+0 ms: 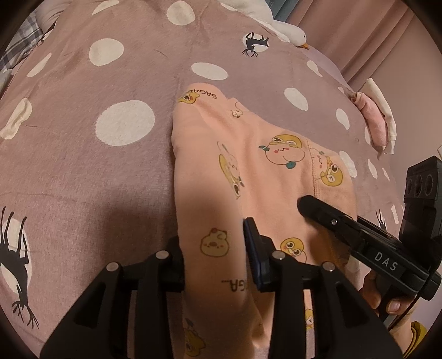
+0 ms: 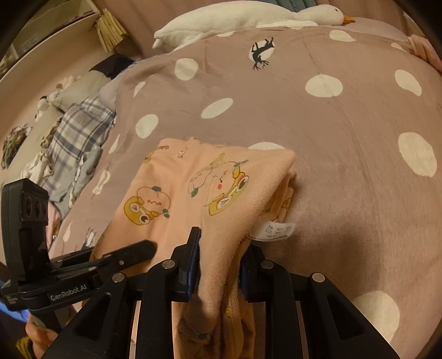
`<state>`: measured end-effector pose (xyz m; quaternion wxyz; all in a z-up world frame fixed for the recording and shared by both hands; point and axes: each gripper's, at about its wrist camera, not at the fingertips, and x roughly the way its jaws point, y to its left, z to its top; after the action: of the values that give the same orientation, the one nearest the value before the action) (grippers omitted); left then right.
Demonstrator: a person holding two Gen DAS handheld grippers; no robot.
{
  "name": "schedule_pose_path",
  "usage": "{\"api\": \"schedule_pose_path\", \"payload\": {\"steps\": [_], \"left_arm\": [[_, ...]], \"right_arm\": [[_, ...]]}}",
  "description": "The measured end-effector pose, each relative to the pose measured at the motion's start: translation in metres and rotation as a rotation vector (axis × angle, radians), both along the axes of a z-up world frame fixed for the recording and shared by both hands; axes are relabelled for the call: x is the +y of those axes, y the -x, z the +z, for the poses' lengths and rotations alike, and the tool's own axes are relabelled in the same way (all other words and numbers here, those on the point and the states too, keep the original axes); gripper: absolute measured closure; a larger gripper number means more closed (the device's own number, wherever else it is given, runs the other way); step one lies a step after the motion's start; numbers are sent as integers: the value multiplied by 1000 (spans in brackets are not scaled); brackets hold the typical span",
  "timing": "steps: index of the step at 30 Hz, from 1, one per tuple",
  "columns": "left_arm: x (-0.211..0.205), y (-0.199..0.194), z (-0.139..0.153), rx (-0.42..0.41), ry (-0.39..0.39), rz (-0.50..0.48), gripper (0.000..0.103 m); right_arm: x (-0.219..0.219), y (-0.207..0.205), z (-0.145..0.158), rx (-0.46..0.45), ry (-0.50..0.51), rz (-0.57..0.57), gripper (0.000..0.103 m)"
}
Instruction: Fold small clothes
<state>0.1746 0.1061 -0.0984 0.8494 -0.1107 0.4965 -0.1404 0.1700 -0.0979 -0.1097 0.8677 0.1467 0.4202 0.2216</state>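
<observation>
**Near hem gathered, fold about to be carried over**

While the peach cartoon-print garment (image 1: pixel 243 171) lies across the middle of the dotted pink bedspread (image 1: pixel 83 82), both claws work its near edge at the bottom of each view. In the right wrist view the right gripper (image 2: pixel 221 265) is closed on a bunched, doubled-up thickness of the garment's hem, blue pads pressing the cloth from both sides, with a white care label (image 2: pixel 276 230) sticking out just to the right of it. In the left wrist view the left gripper (image 1: pixel 214 254) has the garment's left-hand fold running between its jaws, but a gap shows beside the right pad; whether it still pinches or has let go cannot be told.

The garment already looks folded lengthwise, layered edges showing at its right side, so the step in hand seems to be the crosswise fold: bringing the near end up toward the far end at centre frame. That calls for the right gripper to keep its grip, lift and carry the hem away from the cameras, and lay it level with the far edge, while the left gripper either re-pinches to travel alongside or backs clear. A white goose plush (image 2: pixel 248 16) sits at the top of the frame, well apart.
</observation>
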Motion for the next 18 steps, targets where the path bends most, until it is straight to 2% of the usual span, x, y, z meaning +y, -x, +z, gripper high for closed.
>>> {"api": "schedule_pose_path", "payload": {"steps": [18], "left_arm": [[3,0,-1,14,-23,22,56]], "right_arm": [[-4,1,-2,10,3,-8,79]]}}
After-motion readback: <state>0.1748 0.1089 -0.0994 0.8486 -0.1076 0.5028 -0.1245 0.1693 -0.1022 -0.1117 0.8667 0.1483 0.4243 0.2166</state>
